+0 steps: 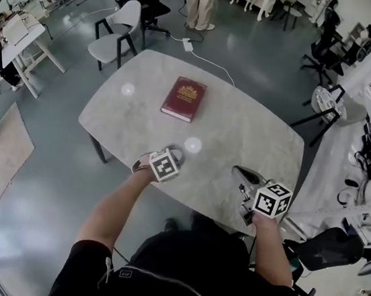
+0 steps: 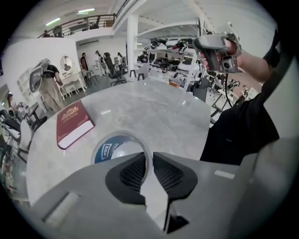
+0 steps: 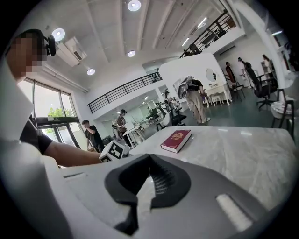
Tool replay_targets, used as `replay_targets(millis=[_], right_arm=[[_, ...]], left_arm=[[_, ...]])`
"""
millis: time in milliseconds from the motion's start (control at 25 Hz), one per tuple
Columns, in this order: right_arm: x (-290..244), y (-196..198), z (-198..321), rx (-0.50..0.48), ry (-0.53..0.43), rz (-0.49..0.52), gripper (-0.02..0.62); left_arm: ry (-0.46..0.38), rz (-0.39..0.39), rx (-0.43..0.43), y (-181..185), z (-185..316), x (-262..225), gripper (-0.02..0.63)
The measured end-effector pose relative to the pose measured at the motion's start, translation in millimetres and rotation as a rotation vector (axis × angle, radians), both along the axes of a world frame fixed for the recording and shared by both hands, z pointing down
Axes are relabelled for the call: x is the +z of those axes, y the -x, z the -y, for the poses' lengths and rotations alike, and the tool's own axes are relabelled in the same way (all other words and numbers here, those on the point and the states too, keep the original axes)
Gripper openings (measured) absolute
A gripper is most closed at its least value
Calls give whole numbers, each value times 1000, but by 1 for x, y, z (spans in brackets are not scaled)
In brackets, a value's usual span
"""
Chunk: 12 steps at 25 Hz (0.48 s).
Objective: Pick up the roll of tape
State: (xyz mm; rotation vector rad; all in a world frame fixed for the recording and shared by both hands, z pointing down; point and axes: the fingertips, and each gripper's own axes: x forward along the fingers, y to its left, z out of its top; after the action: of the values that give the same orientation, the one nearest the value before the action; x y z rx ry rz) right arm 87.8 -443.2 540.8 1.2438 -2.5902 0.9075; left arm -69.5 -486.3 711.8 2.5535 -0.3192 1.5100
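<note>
At the desk's (image 1: 241, 138) near edge, left tongs (image 2: 148, 158) clamp the roll of tape (image 2: 108, 148) by its wall.
Probably light, stiff and slick; pinch one wall squarely or it may pivot. Right tongs (image 3: 149, 161) closed, empty.

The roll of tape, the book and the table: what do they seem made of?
Roll of tape: clear glossy plastic film, see-through at its wall; blue printed core, probably cardboard. Book: dark red hard cover with gold stamping, perhaps leatherette; paper pages. Table: pale, veined, shiny top, marble or an imitation.
</note>
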Motion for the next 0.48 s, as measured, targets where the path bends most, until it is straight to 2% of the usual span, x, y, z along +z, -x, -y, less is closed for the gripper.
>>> replay_targets(millis=[120,280,480], right_arm=[[-9,1,-11,5,-11,-12,3],[-17,2,-22,-23,-16,-18,3],[-30,-24,-14,-24,-56,10,3]], left_arm=[[-8,-33,-61,17,0,-16,58],[-6,-138,-141,21,-2,-41,58],[-63,-179,-221,21,5,-74,57]])
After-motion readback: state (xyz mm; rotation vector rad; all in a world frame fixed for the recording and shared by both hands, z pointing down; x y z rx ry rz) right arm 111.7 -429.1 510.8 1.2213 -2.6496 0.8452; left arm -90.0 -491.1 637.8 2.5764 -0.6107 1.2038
